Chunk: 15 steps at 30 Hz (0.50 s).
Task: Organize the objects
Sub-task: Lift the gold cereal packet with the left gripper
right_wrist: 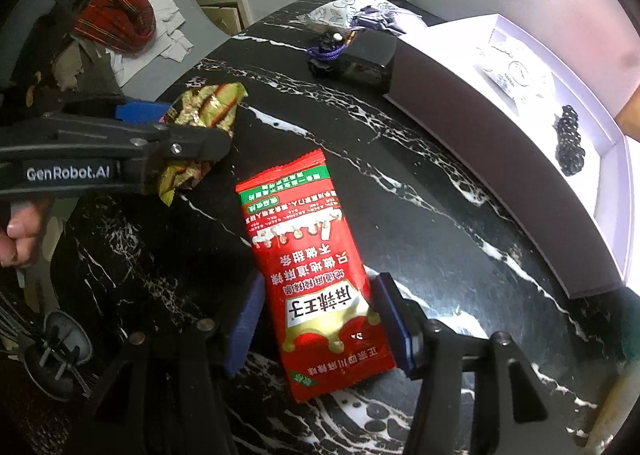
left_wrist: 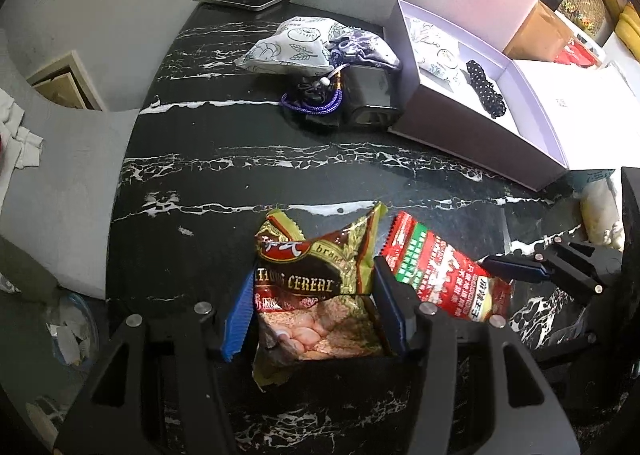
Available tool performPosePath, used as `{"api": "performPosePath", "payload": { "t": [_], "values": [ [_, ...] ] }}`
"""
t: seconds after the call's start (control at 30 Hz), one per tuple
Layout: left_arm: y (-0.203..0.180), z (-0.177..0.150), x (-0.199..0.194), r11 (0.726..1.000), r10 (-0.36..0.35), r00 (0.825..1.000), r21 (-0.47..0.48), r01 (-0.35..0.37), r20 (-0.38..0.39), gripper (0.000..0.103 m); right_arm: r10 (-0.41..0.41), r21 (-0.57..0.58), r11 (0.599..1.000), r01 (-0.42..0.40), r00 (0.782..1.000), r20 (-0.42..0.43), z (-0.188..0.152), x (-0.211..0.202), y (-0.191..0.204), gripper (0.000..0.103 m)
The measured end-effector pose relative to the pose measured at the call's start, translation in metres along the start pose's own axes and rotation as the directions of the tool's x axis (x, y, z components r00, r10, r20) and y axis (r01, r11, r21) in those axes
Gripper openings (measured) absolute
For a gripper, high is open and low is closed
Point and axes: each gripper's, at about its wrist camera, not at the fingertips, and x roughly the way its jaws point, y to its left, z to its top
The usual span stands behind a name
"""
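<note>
- Progress: a shallow lavender cardboard gift box (left_wrist: 472, 135) lies open at 2 o'clock on the black white-veined marble tabletop (left_wrist: 224, 183). It already holds a white leaf-printed cloth pouch (left_wrist: 434, 51) and a black white-dotted bundle (left_wrist: 486, 89). Judged partly done.
- Left outside the box, at 12 o'clock in the left wrist view: a second white printed pouch (left_wrist: 286, 47), a crumpled purple patterned pouch (left_wrist: 360, 47), a purple braided cord with a bead (left_wrist: 320, 97) and a small black boxy case (left_wrist: 370, 95), clustered just beside the box's near wall.
- Two snack packets sit at 6 o'clock, well apart from the box: a gold-and-brown foil cereal packet (left_wrist: 316, 287) and a red foil Chinese-lettered snack packet (right_wrist: 316, 275), near each other.
- Left gripper (left_wrist: 314, 319): blue pads set moderately wide, straddling the cereal packet. Both pads look to touch or nearly touch its edges; the packet appears crumpled. I cannot tell whether the grip is firm.
- Right gripper (right_wrist: 316, 319): pads likewise spread about the packet's width, flanking the lower half of the red packet, which lies flat on the marble. Contact looks light at best; not clearly clamped.
- Judgement: both packets are likely next for the box.
</note>
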Motion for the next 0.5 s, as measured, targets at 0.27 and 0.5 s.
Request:
{"api": "performPosePath", "payload": {
  "t": [0.27, 0.5],
  "values": [
    [0.002, -0.001, 0.009, 1.0, -0.007, 1.0, -0.006, 0.007, -0.002, 0.056, -0.001, -0.062, 0.998, 0.002, 1.0, 0.015, 0.008, 0.008, 0.01, 0.064],
    [-0.002, 0.001, 0.016, 1.0, 0.01, 0.999, 0.007, -0.009, -0.031, 0.053, -0.044, -0.079, 0.996, 0.046, 0.999, 0.021, 0.009, 0.01, 0.016, 0.064]
  ]
}}
